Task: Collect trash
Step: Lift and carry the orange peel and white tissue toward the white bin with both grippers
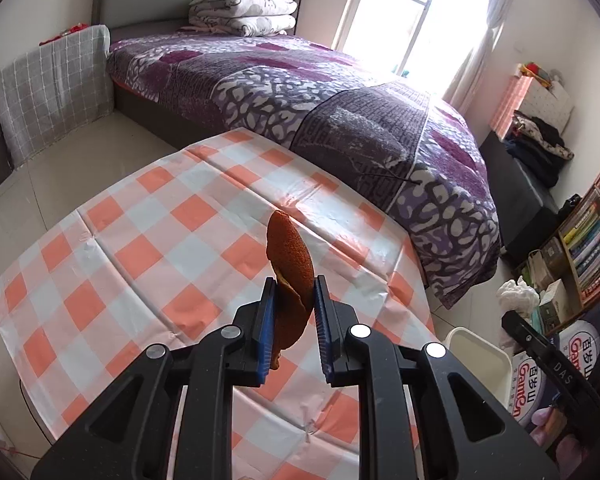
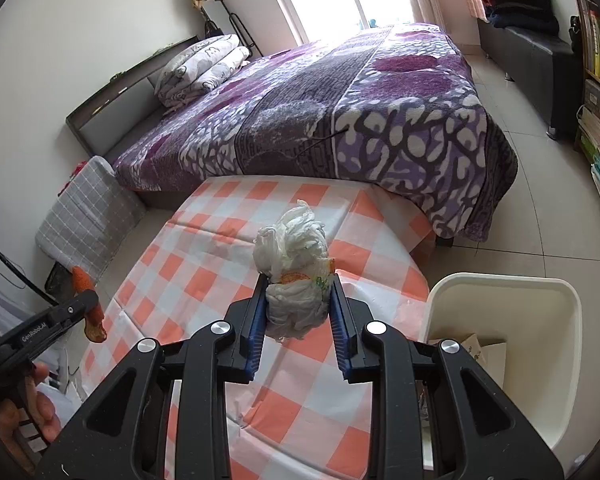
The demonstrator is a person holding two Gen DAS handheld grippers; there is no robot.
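Observation:
My left gripper [image 1: 294,286] is shut on a curled orange peel [image 1: 290,256] and holds it above the checkered table [image 1: 140,240]. The peel also shows in the right wrist view [image 2: 87,300], at the far left in the left gripper [image 2: 90,294]. My right gripper [image 2: 299,282] is shut on a crumpled white plastic bag [image 2: 296,256] above the table [image 2: 204,248]. A cream trash bin [image 2: 568,344] stands on the floor right of the table, with cardboard inside. The bin also shows in the left wrist view [image 1: 480,356], with the bag [image 1: 516,292] beyond it.
A bed with a purple blanket [image 1: 340,120] lies just beyond the table. A bookshelf [image 1: 592,240] and boxes stand at the right. A black bench with clothes [image 2: 532,40] lines the far wall. A grey checked cover [image 1: 52,92] is at the left.

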